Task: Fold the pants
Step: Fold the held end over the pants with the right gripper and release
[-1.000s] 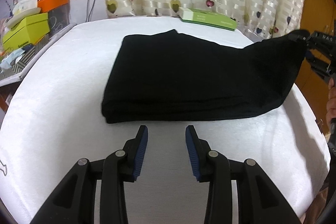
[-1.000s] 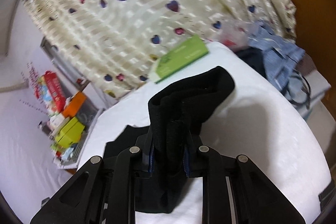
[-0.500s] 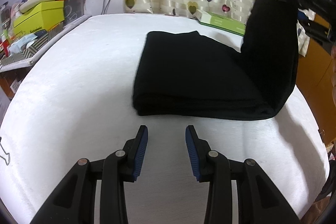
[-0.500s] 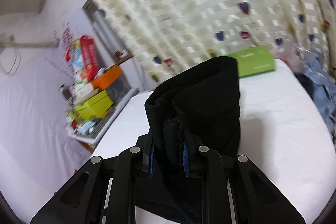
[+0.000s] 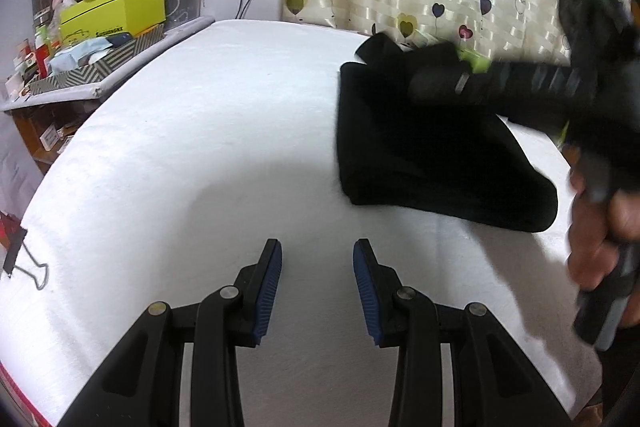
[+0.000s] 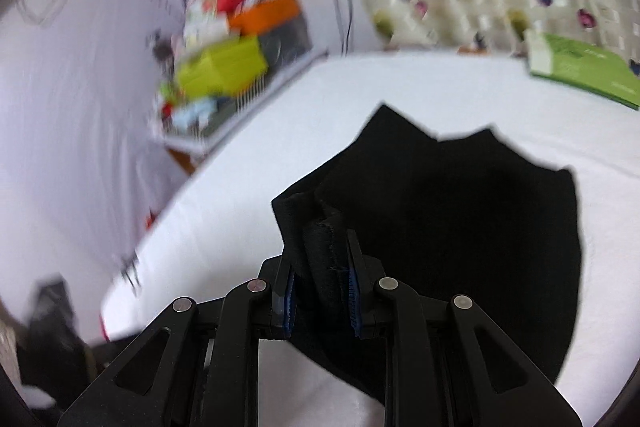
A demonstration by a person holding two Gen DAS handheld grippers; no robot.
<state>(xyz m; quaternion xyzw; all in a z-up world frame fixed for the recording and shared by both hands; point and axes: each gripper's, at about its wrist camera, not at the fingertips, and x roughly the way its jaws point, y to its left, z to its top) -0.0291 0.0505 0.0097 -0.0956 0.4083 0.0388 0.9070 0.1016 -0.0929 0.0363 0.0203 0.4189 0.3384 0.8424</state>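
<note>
Here one pair of black pants [image 6: 472, 211] is pinched by the right hand-held gripper [image 6: 320, 279], the left hand-held gripper [image 5: 317, 275] gaping empty.

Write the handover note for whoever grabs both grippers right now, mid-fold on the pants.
Left gripper: open, empty, above bare white padded table, short of the pants.
Right gripper: shut on the bunched edge of the black fabric pants, carried above the folded stack; a hand grips its handle.
Pants: mostly folded, lying on the table's right side, near the green flat box.
Done: earlier folds; the free end is raised over the stack.
Left: lay the held end down flat, release, probably smooth and square the edges.
</note>
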